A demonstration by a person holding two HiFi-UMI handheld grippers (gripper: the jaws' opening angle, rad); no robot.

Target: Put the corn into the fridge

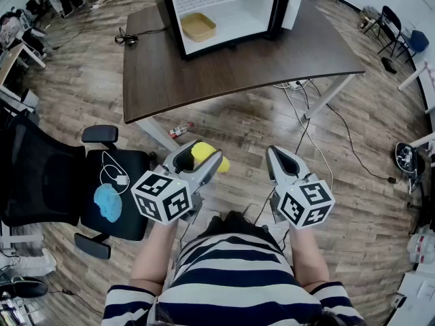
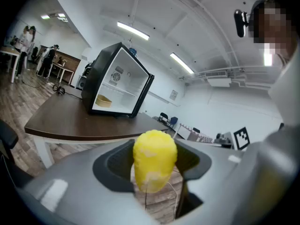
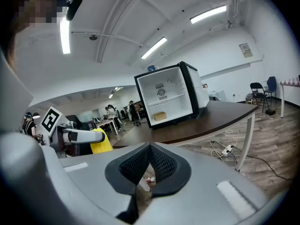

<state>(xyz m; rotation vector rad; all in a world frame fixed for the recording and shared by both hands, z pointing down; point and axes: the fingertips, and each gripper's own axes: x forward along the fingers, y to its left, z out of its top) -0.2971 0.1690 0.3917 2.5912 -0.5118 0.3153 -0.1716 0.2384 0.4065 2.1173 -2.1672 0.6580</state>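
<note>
My left gripper [image 1: 201,156] is shut on a yellow corn cob [image 1: 205,155], held in front of the person's body above the wooden floor. In the left gripper view the corn [image 2: 154,159] stands upright between the jaws. My right gripper [image 1: 280,157] is beside it, shut with nothing between its pads [image 3: 149,165]. The small black fridge [image 1: 224,9] stands open on the dark brown table [image 1: 224,63] ahead, with a tan tray [image 1: 198,26] on its white floor. The fridge [image 2: 117,81] also shows in the left gripper view, and the fridge [image 3: 169,93] in the right gripper view.
A black office chair [image 1: 68,182] stands at the left with a blue cloth [image 1: 108,202] and a white cable on its seat. A small bottle [image 1: 180,130] lies on the floor under the table edge. Cables [image 1: 306,107] trail on the floor at the right.
</note>
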